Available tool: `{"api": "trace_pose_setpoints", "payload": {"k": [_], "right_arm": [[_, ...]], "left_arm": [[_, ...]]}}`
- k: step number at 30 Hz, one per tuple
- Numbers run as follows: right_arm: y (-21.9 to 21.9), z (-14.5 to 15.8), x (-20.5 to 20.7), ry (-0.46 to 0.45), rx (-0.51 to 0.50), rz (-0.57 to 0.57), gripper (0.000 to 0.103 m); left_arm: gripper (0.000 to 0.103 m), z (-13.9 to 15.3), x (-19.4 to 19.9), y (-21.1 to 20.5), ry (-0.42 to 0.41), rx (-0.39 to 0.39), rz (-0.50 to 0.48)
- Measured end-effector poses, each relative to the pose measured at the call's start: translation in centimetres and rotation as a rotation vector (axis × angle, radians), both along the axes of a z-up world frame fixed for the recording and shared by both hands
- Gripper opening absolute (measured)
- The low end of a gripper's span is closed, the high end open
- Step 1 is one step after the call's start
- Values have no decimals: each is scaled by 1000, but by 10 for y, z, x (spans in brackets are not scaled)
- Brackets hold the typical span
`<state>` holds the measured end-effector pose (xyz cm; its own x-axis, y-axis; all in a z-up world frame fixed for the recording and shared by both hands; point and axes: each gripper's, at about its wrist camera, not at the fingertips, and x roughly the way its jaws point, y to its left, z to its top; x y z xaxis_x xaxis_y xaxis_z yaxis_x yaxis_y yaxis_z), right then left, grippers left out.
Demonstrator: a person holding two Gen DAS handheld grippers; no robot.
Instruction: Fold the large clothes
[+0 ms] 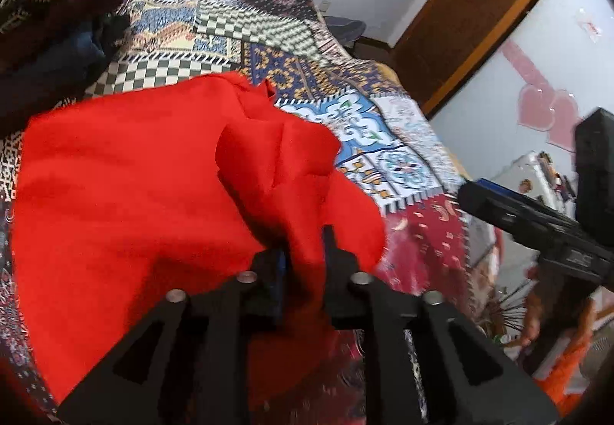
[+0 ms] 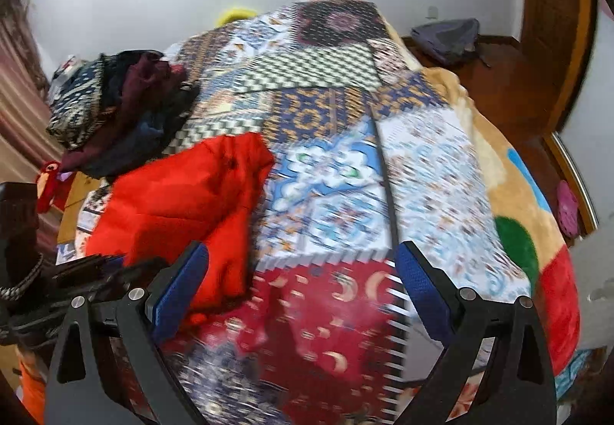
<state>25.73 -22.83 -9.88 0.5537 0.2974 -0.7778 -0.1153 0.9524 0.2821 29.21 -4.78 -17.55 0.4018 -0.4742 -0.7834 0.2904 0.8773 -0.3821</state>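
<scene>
White walls stand behind a bed covered by a patchwork blanket [image 2: 326,172] with many colors and shapes. A wooden door frame [image 1: 472,18] is off to the side. On the blanket lies a big red cloth [image 1: 126,187], the thing to fold. It is bunched up on the side near the left gripper [image 1: 303,256]. The left gripper's 2 fingers are pressed close together and they pinch a fold of the red cloth, lifting that part up a little. The rest of the cloth lies on the bed.

The right gripper [image 2: 303,287] hangs over the blanket, just beside the red cloth [image 2: 184,202]. Its 2 blue pads [image 2: 418,287] are spread wide apart and hold nothing. One pad sits close to the edge of the red cloth.

At the far corner of the bed sits a pile of dark clothes [image 2: 122,106], well apart from both grippers. A gray bag [image 2: 449,37] lies on the floor by the wall.
</scene>
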Motion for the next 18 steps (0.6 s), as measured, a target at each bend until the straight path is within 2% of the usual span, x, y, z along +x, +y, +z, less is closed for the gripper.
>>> {"api": "trace_pose_setpoints", "payload": {"k": [2,6,8,11,13,18], "right_arm": [[15,8,-1,-28,7,34,97],[48,19,1,-68,1,116,97],[65,21,3,-78,-6,156,97],[93,19,8,-81,-23,221,97],[106,11,11,-69,-36,253,97],[122,-23,25,7,-115,280,97]], "left_arm": [[44,15,-9,12,-39,1,0],[50,39,-25,34,-139,64,36],[59,45,-30,50,-177,109,78],[60,44,-35,78,-209,210,140],[60,39,-37,94,-203,247,175],[60,10,-37,125,-111,237,207]]}}
